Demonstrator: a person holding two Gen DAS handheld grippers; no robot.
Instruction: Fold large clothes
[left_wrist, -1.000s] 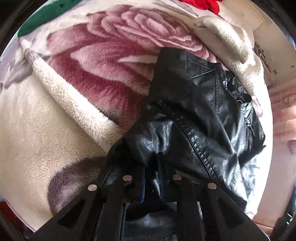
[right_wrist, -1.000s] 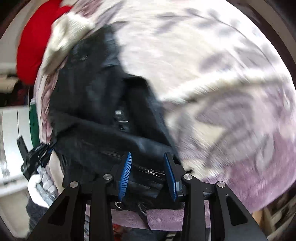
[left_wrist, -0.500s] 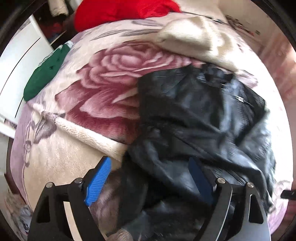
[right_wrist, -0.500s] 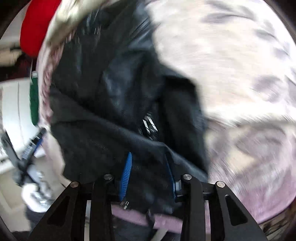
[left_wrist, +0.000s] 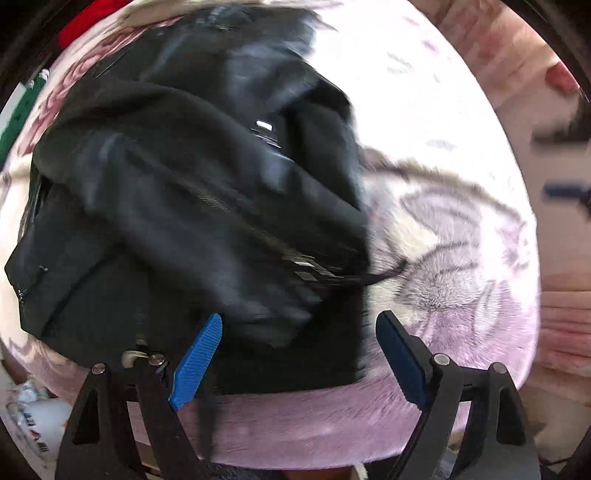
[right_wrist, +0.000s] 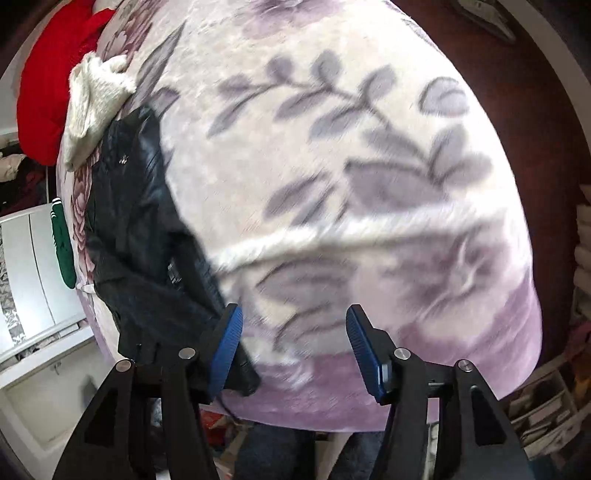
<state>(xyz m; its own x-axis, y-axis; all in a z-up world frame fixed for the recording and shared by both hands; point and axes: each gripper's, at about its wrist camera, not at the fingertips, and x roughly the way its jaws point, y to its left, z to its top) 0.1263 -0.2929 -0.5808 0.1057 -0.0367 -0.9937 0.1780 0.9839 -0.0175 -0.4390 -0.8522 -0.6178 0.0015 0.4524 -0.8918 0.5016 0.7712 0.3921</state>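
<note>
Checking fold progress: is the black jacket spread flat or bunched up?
Bunched up. The black jacket lies in overlapping layers on the floral blanket, one dark flap doubled over its zipper; not spread, not neatly folded.

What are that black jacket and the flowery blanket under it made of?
The black jacket looks like leather or faux leather: smooth, with a dull sheen and metal zippers. The floral blanket looks like plush fleece: a fuzzy, napped pile with printed leaves.

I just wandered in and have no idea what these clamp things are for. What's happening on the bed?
A person holding two hand-held grippers is folding a black leather jacket on a floral fleece blanket. Both grippers have let go: the left gripper stands open over the jacket's near edge, and the right gripper, whose jaws have just been opening, stands over bare blanket beside it. The jacket lies bunched, not yet neatly folded.
</note>
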